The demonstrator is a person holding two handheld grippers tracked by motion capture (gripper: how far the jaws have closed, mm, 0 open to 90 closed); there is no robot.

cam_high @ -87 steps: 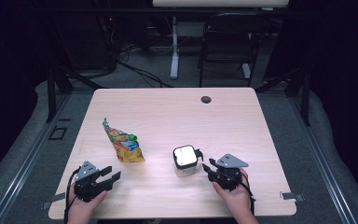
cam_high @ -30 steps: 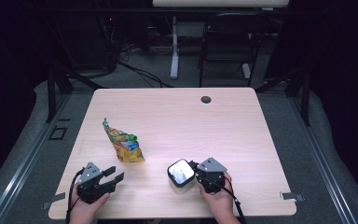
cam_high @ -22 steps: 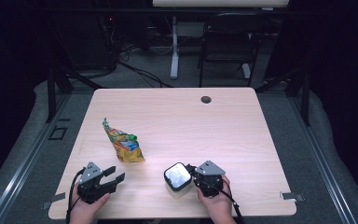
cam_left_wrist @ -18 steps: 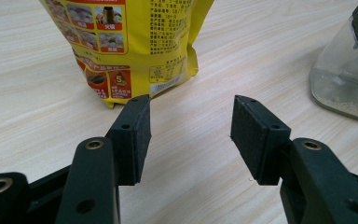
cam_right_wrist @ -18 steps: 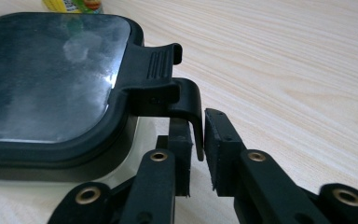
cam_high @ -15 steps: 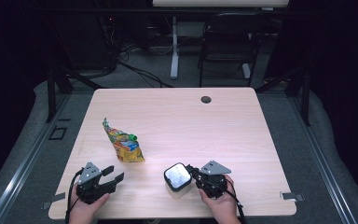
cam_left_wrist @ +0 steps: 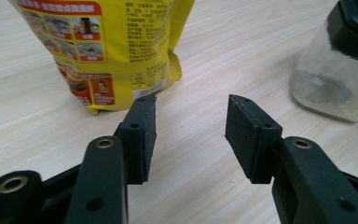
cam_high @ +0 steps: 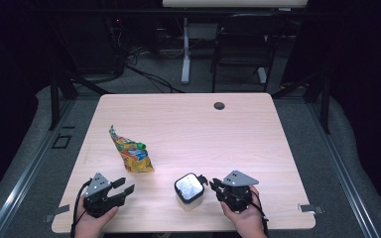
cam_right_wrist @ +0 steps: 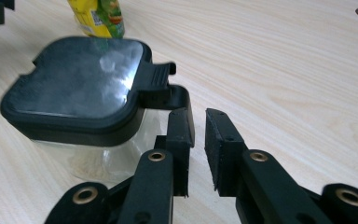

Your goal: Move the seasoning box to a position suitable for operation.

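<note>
- High view: we see the jar [cam_high: 189,190] near the desk's front edge, right of centre, with the snack bag [cam_high: 130,152] toward the front-left. The right gripper [cam_high: 211,185] sits just beside the jar's right side; the left gripper [cam_high: 124,187] rests near the front-left corner, well apart from the jar.
- Left gripper view: jaws stand wide with nothing between them, bag ahead left, jar at far right.
- Right gripper view: jaws narrow, empty, just off the lid's latch tab [cam_right_wrist: 161,74]; they have just been opening.
- Step, we judge: working the lid latch. Next needs the right jaws back on the tab, maybe the left steadying the jar.
- Versus a second ago: the jar sits in much the same spot, and the right gripper has backed off it.
</note>
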